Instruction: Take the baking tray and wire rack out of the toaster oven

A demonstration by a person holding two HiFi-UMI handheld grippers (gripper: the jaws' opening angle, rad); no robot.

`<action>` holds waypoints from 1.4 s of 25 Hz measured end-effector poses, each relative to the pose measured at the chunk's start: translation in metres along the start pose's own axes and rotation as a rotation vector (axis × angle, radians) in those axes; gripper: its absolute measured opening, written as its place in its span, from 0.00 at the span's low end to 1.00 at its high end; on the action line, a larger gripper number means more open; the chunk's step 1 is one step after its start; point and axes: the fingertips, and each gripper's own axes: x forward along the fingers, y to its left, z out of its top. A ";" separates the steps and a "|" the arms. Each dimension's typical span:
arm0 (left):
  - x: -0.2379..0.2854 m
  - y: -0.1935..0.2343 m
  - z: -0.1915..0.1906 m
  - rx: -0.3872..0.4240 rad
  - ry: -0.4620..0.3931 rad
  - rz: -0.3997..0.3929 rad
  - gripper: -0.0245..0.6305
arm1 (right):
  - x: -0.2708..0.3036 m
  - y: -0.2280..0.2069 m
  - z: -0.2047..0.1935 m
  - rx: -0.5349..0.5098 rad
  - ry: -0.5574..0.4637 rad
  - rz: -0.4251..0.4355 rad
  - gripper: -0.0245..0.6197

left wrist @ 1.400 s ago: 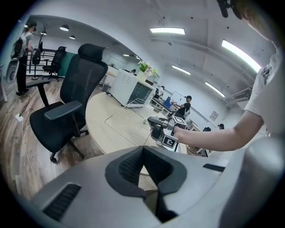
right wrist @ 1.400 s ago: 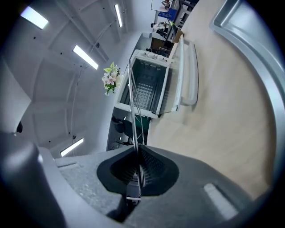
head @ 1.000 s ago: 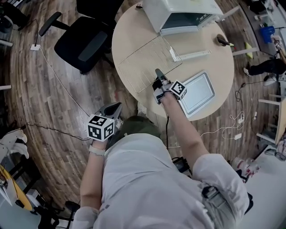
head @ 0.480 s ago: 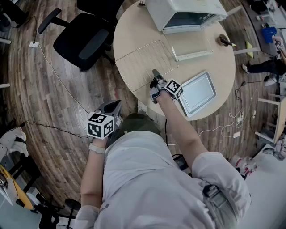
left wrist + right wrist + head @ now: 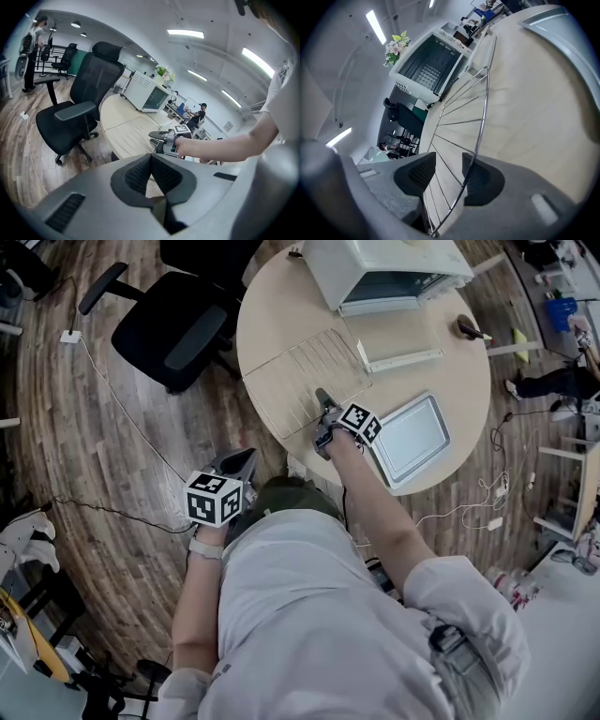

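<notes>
On the near left part of the round pale wooden table (image 5: 281, 306) the chrome wire rack (image 5: 305, 371) lies flat, its left corner reaching the table's edge. The right gripper (image 5: 323, 399) rests at the rack's near edge. The right gripper view shows its fingers (image 5: 423, 172) released: they have just been opening, with a clear gap between them. The rack's rim wire runs up through that gap, close against the right-hand finger, and the cross wires fan away over the tabletop.

To the right of the rack, near the table's near right edge, the shallow rectangular silver baking tray (image 5: 412, 437) sits flat, empty, just beside the right forearm. The two lie apart from each other.

At the far side of the table stands the white toaster oven (image 5: 375, 263), its door open toward the person. A long narrow white strip (image 5: 403, 356) lies on the table just in front of it, between the oven and the tray.

The left gripper (image 5: 246, 460) hangs off the table, low over the wooden floor (image 5: 112, 456) on the near left side, fingers clenched together with nothing between them. A black office chair (image 5: 173, 329) stands left of the table.
</notes>
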 end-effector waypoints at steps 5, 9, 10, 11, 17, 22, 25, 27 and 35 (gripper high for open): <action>0.004 0.000 0.009 0.011 -0.006 -0.007 0.04 | 0.001 -0.001 0.000 -0.118 0.051 -0.106 0.37; 0.005 0.000 0.016 0.013 -0.014 -0.010 0.04 | 0.001 -0.002 -0.002 -0.140 0.092 -0.153 0.43; 0.006 0.000 0.016 0.013 -0.015 -0.012 0.04 | 0.001 -0.002 -0.003 -0.140 0.100 -0.165 0.45; 0.006 0.000 0.017 0.013 -0.015 -0.013 0.04 | 0.000 -0.002 -0.003 -0.137 0.106 -0.178 0.47; 0.004 0.000 0.022 0.014 -0.021 -0.018 0.04 | -0.010 -0.007 -0.005 -0.114 0.128 -0.237 0.48; 0.002 0.004 0.027 0.017 -0.027 -0.027 0.04 | -0.019 -0.013 -0.008 -0.102 0.154 -0.259 0.48; 0.004 0.004 0.028 0.021 -0.023 -0.035 0.04 | -0.026 -0.019 -0.011 -0.101 0.157 -0.277 0.48; 0.007 0.003 0.029 0.029 -0.018 -0.043 0.04 | -0.031 -0.024 -0.012 -0.096 0.153 -0.284 0.48; 0.019 -0.010 0.043 0.077 -0.017 -0.090 0.04 | -0.061 -0.026 -0.009 -0.190 0.146 -0.283 0.48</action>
